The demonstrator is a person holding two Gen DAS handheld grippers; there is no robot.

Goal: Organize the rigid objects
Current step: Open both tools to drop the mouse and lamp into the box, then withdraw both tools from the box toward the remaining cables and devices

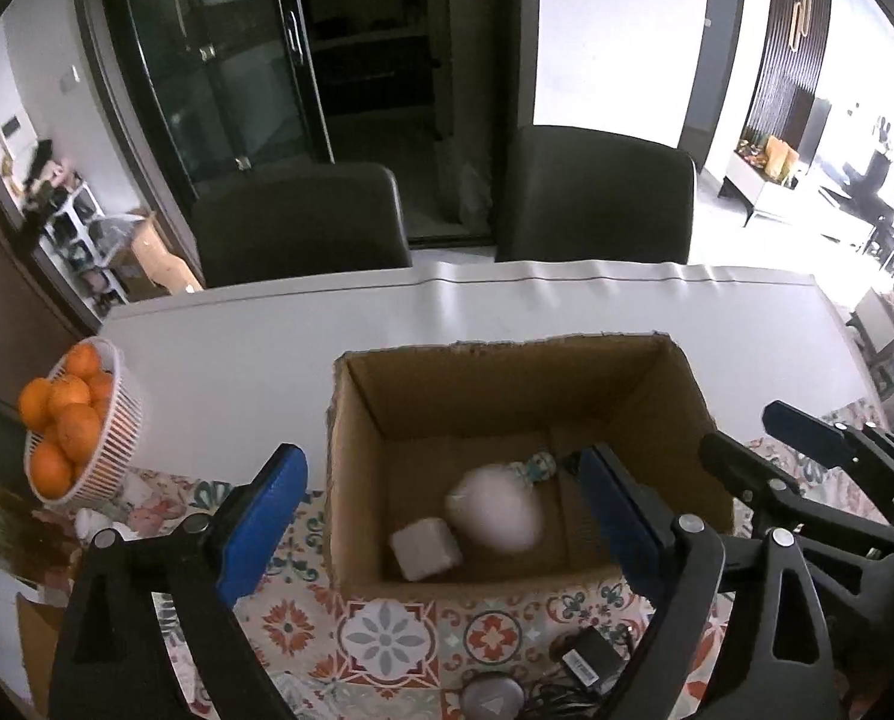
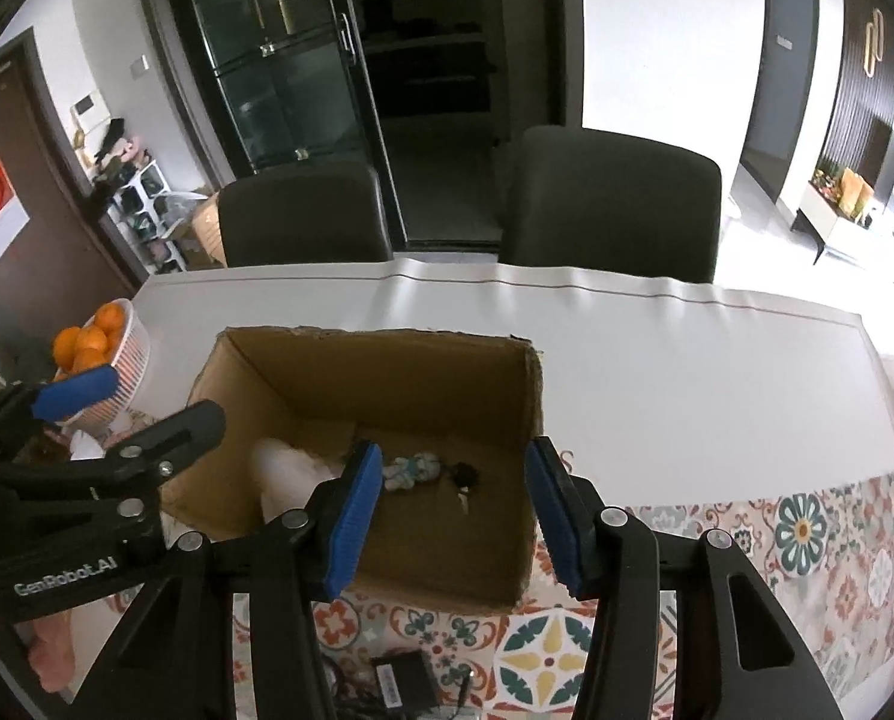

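Observation:
An open cardboard box [image 1: 657, 378] stands on the table; it also shows in the right wrist view [image 2: 267, 360]. Inside lie a blurred pale egg-shaped object [image 1: 498, 510], a small white cube [image 1: 426, 549], a small blue-white figurine [image 2: 411, 471] and a dark keychain [image 2: 464, 474]. My left gripper [image 1: 441, 522] is open and empty above the box's near side. My right gripper [image 2: 456, 516] is open and empty above the box's right part. A black power adapter [image 2: 402, 678] with cord lies on the patterned cloth in front of the box.
A white basket of oranges [image 1: 69, 420] stands at the table's left. A round grey device [image 1: 492, 696] lies by the adapter. Patterned cloth [image 2: 807, 540] covers the near table; white cover [image 2: 657, 360] lies beyond. Two dark chairs [image 2: 615, 204] stand behind the table.

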